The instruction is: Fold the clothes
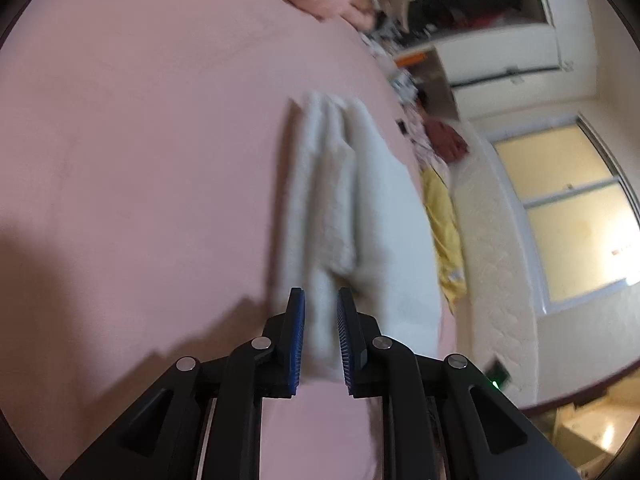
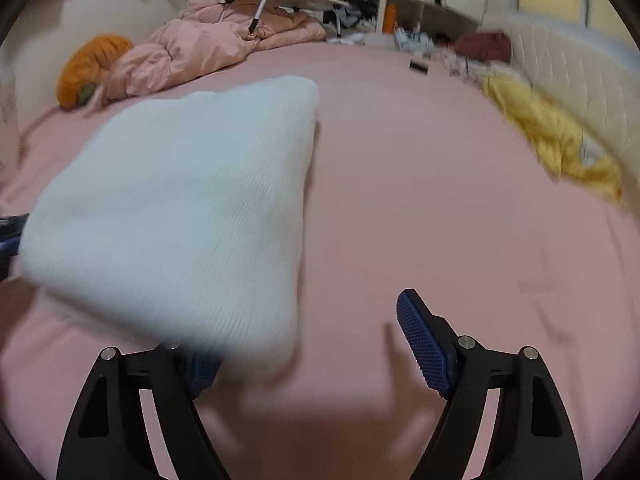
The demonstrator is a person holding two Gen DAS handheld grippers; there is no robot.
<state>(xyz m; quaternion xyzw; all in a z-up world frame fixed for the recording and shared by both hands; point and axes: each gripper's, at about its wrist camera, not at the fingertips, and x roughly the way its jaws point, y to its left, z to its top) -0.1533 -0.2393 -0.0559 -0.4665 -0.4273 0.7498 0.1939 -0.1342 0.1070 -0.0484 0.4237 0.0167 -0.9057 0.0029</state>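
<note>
On my left side, the left gripper [image 1: 321, 312] is pinched down on the near end of the white garment [image 1: 344, 200], a thick fold of it caught between the blue pads [image 1: 297, 340]. From that grip the cloth runs straight away from me along the line the fingers point, a long narrow bundle in several stacked layers, with its wider flap spreading to the right. So its long axis lies along the left gripper's reach, and the left hand is the one that has it.

Moving across, the right wrist view shows the same white garment [image 2: 180, 208] up and to the left of the right gripper [image 2: 308, 344], lifted a little and blurred. Its lower edge hangs in front of the left finger, so I cannot tell whether it touches that pad. The right gripper stands spread wide with only sheet between its fingers; the right pad [image 2: 424, 344] is clear of the cloth. I judge the next move calls for the right hand to go left toward that near edge.

Everything sits on a pink bedsheet [image 2: 440, 184], smooth and soft. Beyond it lie an orange cushion [image 2: 92, 68], a crumpled pink quilt [image 2: 192, 52], then a yellow cloth [image 2: 556, 140] at the right edge by a white quilted headboard [image 2: 568, 64]. Cupboards and clutter fill the back of the room.
</note>
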